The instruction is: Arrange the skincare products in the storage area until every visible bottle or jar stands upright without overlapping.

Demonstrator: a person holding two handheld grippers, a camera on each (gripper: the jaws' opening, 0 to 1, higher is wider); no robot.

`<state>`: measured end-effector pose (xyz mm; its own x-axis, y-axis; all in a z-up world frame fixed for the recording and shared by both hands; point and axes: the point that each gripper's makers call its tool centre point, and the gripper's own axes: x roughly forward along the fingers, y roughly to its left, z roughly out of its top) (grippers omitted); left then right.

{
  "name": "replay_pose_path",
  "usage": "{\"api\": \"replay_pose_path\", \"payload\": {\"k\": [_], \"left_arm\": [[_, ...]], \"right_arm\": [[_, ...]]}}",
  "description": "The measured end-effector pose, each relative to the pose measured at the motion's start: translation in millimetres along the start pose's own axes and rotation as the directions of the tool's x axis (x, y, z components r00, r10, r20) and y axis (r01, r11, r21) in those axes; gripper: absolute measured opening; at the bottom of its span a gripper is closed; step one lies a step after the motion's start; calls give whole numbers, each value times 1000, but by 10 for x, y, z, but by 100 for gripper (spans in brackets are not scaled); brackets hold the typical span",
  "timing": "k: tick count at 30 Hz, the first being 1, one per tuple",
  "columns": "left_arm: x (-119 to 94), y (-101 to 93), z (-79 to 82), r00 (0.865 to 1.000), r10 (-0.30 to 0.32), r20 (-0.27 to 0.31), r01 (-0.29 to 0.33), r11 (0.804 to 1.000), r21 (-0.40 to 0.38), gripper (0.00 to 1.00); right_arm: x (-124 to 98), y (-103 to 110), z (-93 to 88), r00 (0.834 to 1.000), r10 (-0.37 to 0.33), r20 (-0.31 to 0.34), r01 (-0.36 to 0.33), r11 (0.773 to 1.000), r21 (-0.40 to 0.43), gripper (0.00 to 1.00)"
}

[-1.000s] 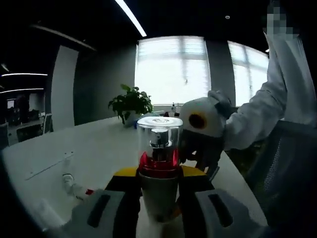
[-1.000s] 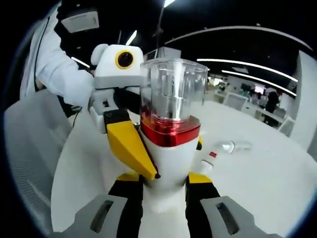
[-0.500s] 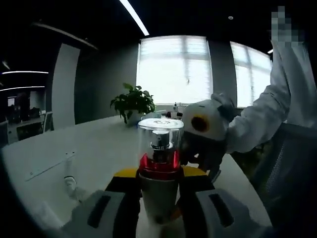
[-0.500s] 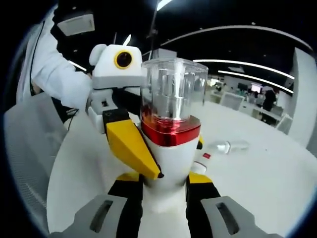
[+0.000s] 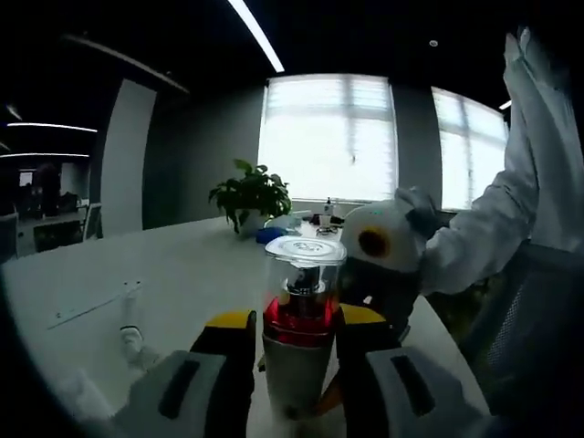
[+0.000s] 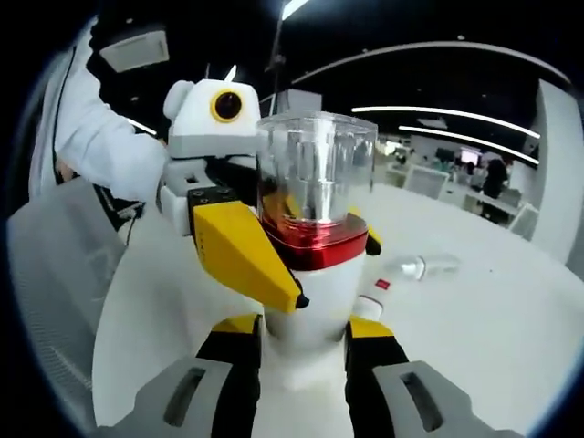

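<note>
One skincare bottle (image 5: 299, 339) with a white body, red metallic collar and clear cap is held upright above the white table (image 5: 182, 274). My left gripper (image 5: 297, 370) has its jaws closed against the white body. In the right gripper view the same bottle (image 6: 315, 228) fills the middle, with my right gripper (image 6: 301, 342) shut on its lower body. There the left gripper (image 6: 336, 269) comes in from the left, its yellow jaws on either side of the red collar. In the left gripper view, the right gripper (image 5: 374, 292) sits just behind the bottle.
A small clear bottle (image 6: 424, 267) lies on its side on the table, also seen as a lying bottle (image 5: 130, 336). A white-capped item (image 6: 370, 307) lies just behind the held bottle. A potted plant (image 5: 251, 193) stands at the far end. A person's white sleeve (image 5: 474, 246) and grey chair (image 6: 55, 274) are close by.
Both views shifted a little. The bottle stays held by both grippers, and in the right gripper view the left gripper's yellow jaw has risen slightly against the bottle.
</note>
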<state>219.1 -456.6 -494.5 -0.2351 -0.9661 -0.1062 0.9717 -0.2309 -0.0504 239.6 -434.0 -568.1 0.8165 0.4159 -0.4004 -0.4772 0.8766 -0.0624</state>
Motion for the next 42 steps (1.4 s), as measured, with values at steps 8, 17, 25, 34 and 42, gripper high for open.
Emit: {"api": "replay_pose_path", "payload": {"k": [8, 17, 25, 34, 42], "left_arm": [[-76, -48, -21, 999, 11, -40, -11, 1000, 18, 32], [-201, -9, 1, 997, 49, -65, -49, 999, 3, 38], [-412, 45, -34, 989, 102, -105, -103, 995, -7, 48], [-648, 65, -169, 971, 147, -189, -152, 988, -9, 65], [-903, 48, -183, 954, 185, -235, -189, 982, 6, 78]], "right_arm": [[-60, -8, 10, 1000, -16, 0, 16, 1000, 27, 39], [-202, -2, -28, 999, -48, -16, 49, 997, 62, 51], [-312, 1, -6, 997, -73, -15, 74, 994, 80, 58], [-368, 61, 23, 997, -73, -29, 75, 993, 88, 66], [-461, 74, 77, 995, -96, -31, 99, 991, 92, 74]]}}
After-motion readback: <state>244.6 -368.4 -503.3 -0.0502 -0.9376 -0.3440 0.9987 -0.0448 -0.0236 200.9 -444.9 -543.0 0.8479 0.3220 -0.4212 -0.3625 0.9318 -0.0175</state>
